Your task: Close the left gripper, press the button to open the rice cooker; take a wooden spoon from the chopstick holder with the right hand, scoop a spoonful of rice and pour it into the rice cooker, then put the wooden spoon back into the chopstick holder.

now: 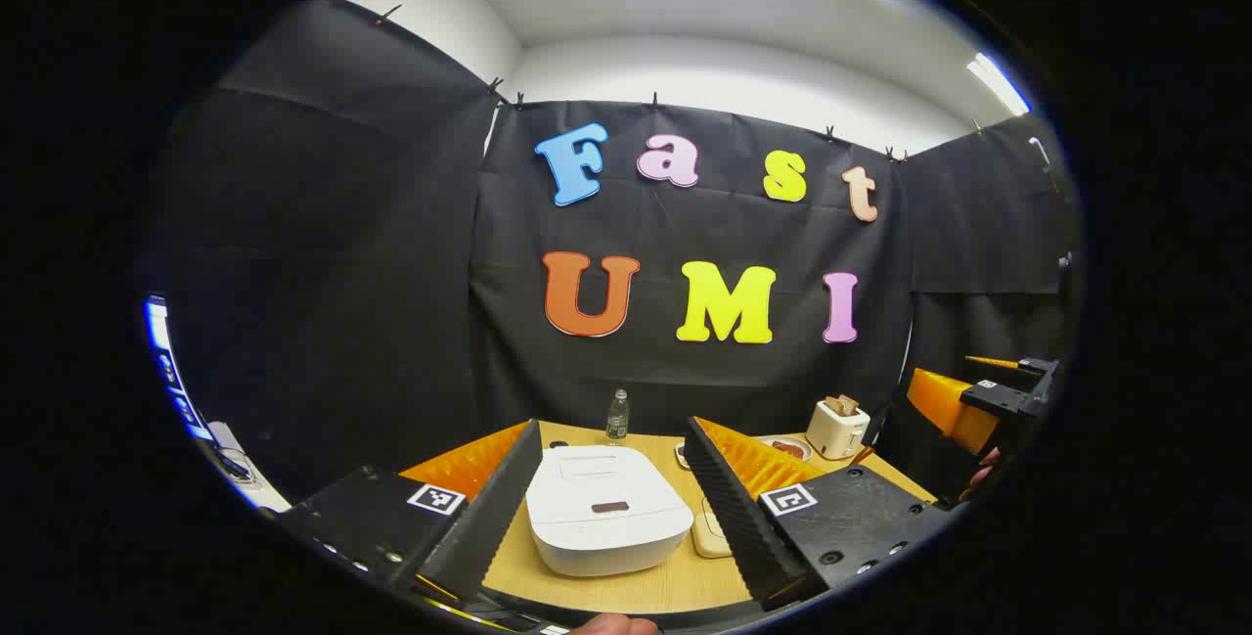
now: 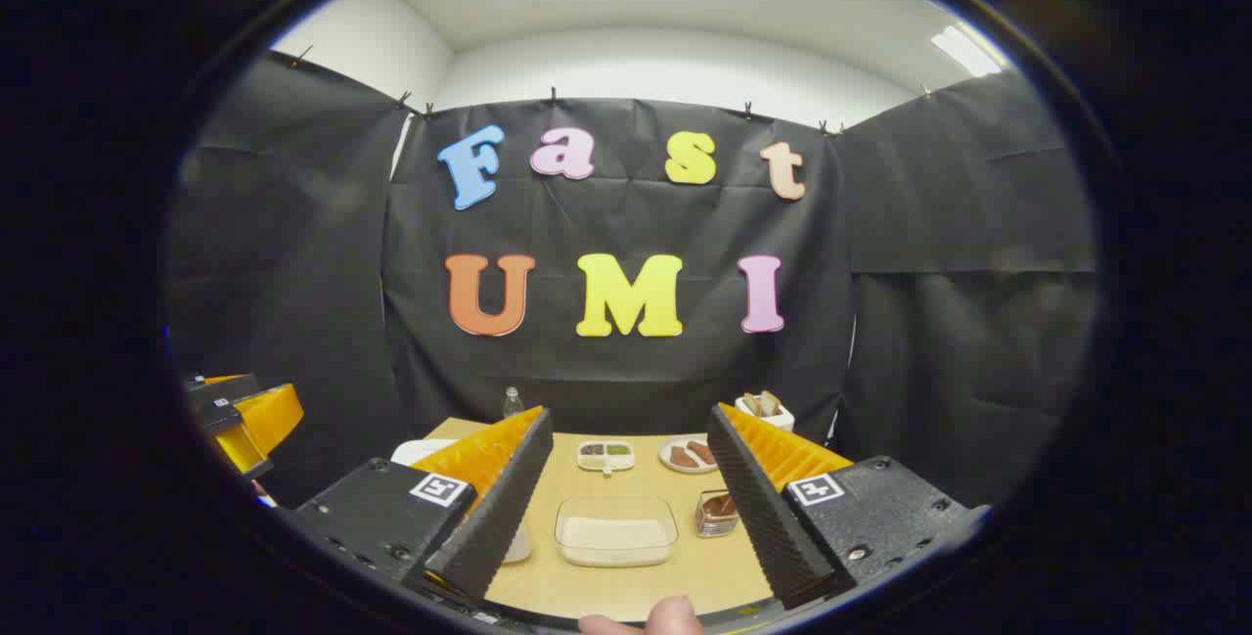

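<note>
Rice cooker [image 1: 606, 508] sits lid-down on the table [image 1: 675, 584], button unpressed (nothing started); left tool [image 1: 611, 508] gapes wide, right tool [image 2: 626, 508] too, above the rice tray [image 2: 616, 529].

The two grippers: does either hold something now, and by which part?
Nothing is held. The left gripper and right gripper are both open and empty.

Your left gripper [image 1: 614, 503] and right gripper [image 2: 626, 498] look alike: ridged orange-and-black wedge fingers, black screwed bases, square black-and-white markers at five and seven o'clock.
</note>
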The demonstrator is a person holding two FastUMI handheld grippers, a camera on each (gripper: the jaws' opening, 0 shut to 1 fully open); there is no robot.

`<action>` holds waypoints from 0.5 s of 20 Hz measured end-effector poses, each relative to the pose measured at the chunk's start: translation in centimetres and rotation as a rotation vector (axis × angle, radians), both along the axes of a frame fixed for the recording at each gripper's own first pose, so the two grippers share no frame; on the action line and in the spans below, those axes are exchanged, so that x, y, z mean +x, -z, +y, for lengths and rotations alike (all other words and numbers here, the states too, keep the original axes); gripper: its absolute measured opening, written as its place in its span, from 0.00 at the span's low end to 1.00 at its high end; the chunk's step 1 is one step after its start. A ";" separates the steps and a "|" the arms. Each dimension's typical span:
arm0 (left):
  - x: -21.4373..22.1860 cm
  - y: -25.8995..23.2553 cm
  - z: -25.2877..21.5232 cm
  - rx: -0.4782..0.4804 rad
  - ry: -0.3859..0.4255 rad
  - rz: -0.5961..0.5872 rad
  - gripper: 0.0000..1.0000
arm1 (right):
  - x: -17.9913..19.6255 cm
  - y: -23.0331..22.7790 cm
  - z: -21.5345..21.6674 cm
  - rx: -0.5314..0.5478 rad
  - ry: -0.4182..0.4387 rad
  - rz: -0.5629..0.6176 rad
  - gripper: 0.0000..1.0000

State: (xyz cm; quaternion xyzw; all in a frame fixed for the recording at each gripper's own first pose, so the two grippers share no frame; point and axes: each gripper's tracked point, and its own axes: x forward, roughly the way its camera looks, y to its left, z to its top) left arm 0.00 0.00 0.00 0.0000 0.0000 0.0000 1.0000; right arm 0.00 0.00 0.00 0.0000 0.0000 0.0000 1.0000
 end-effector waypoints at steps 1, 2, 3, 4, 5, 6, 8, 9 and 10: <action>0.1 -0.1 0.1 0.000 -0.005 -0.004 0.94 | 0.1 0.0 -0.2 0.005 0.003 0.000 1.00; 0.1 -0.2 0.3 0.004 -0.014 -0.011 0.94 | 0.3 0.0 -0.5 0.007 0.010 -0.002 1.00; 0.3 -0.3 0.4 0.011 -0.019 -0.013 0.94 | 0.3 -0.2 -0.8 0.009 0.014 -0.006 1.00; 0.4 -0.2 0.3 0.015 -0.020 -0.011 0.94 | 0.6 -0.2 -1.0 0.009 0.020 -0.007 1.00; 0.4 -0.2 0.2 0.018 -0.018 -0.009 0.94 | 0.6 -0.3 -1.3 0.012 0.025 -0.010 1.00; 0.5 -0.3 0.1 0.016 -0.016 -0.010 0.94 | 0.8 -0.5 -1.6 0.016 0.030 -0.014 1.00; 0.7 -0.3 -0.2 0.008 -0.011 -0.007 0.94 | 0.9 -0.4 -1.9 0.020 0.039 -0.015 1.00; 0.8 -0.3 -0.3 0.009 -0.011 -0.007 0.94 | 1.0 -0.3 -2.0 0.021 0.039 -0.013 1.00; 0.8 -0.4 -0.3 0.012 -0.009 -0.010 0.94 | 1.1 -0.2 -2.0 0.020 0.039 -0.009 1.00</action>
